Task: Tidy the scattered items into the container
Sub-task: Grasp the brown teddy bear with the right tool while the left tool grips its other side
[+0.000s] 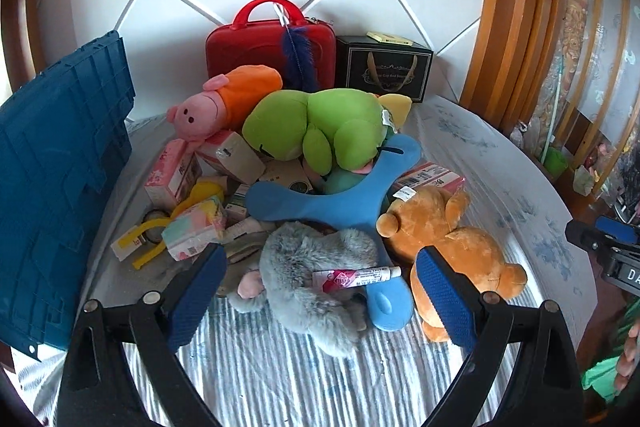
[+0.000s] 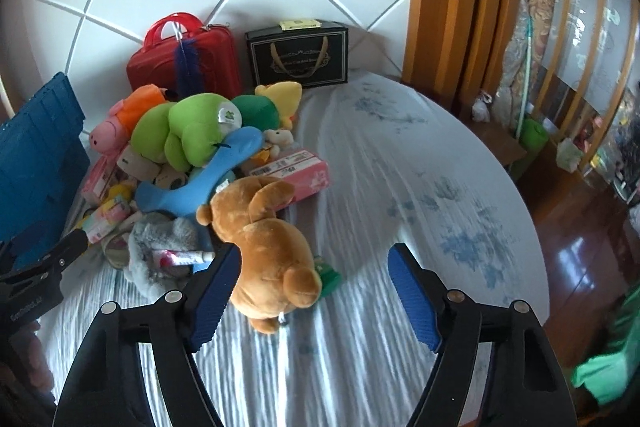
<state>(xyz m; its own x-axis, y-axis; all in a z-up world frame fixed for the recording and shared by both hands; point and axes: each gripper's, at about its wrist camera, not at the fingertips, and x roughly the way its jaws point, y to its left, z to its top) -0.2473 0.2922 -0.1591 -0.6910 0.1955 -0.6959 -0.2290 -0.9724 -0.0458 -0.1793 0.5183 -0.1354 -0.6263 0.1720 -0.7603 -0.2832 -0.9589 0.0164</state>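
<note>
Left gripper (image 1: 320, 287) stood wide and empty above the grey plush (image 1: 312, 267), the blue crate (image 1: 60, 131) to its left. Right gripper (image 2: 312, 291) gaped, holding nothing, the brown bear (image 2: 268, 247) beside its left finger.

Black gripper frames (image 1: 320, 303), silver screws, textured blue fingers (image 2: 214, 301).

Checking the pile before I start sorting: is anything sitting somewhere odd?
Yes. A small pink-and-white tube lies loose on top of the grey plush toy at the near edge of the heap, beside the brown teddy bear, perched rather than on the bed.
</note>
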